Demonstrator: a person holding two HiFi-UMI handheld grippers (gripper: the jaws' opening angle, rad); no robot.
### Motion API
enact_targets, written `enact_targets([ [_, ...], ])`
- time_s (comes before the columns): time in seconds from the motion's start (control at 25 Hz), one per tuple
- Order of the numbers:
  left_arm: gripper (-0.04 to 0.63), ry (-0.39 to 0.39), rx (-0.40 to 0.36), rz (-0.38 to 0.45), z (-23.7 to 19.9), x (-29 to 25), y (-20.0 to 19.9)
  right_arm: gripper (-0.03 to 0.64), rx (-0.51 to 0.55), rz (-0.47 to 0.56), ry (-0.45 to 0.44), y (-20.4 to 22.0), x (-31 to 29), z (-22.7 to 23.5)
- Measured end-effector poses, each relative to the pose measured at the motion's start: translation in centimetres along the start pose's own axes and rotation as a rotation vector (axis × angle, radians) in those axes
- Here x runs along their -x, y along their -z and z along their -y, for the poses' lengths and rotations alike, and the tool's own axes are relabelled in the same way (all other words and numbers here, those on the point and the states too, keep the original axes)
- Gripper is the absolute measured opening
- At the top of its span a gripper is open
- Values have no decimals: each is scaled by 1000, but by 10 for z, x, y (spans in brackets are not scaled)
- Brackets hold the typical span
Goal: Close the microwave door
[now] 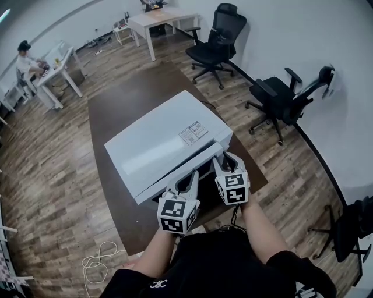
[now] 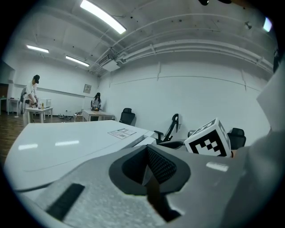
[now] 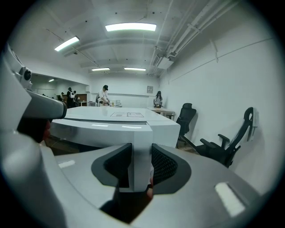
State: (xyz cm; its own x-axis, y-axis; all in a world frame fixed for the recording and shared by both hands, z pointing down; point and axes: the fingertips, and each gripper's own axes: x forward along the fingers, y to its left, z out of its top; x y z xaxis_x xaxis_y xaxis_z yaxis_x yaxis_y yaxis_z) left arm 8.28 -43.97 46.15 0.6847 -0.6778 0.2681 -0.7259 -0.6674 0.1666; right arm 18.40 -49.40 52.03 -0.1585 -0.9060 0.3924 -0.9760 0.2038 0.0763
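White microwave (image 1: 163,137) on the desk (image 1: 116,110) runs 8 to 2 o'clock, its door (image 3: 136,147) facing 5; right hand-held gripper (image 3: 140,167) clamps the door edge, left hand-held gripper (image 2: 149,167) closed, empty

Office: swivel chairs (image 1: 212,51), white desks (image 1: 160,18)

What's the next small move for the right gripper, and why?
Probably push the right gripper forward, swinging the white microwave door flush against the white box-shaped microwave: its jaws clamp the door's free edge, which looks ajar.
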Motion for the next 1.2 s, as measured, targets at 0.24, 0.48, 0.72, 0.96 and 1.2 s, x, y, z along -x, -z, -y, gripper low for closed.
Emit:
enact_targets([
  [0.24, 11, -12, 22, -10, -7, -4, 7, 138, -2, 15, 18, -1, 0, 1],
  [0.48, 11, -41, 60, -14, -17, -3, 15, 140, 2, 20, 3, -4, -5, 0],
  [0.72, 11, -48, 56, -20, -12, -11, 16, 141, 19, 20, -31, -6, -10, 1],
  [0.96, 11, -77, 53, -29, -9, -24, 14, 141, 22, 25, -78, -7, -14, 0],
  [1.2, 11, -129, 58, -28, -2, -34, 7, 143, 31, 28, -153, -7, -15, 1],
])
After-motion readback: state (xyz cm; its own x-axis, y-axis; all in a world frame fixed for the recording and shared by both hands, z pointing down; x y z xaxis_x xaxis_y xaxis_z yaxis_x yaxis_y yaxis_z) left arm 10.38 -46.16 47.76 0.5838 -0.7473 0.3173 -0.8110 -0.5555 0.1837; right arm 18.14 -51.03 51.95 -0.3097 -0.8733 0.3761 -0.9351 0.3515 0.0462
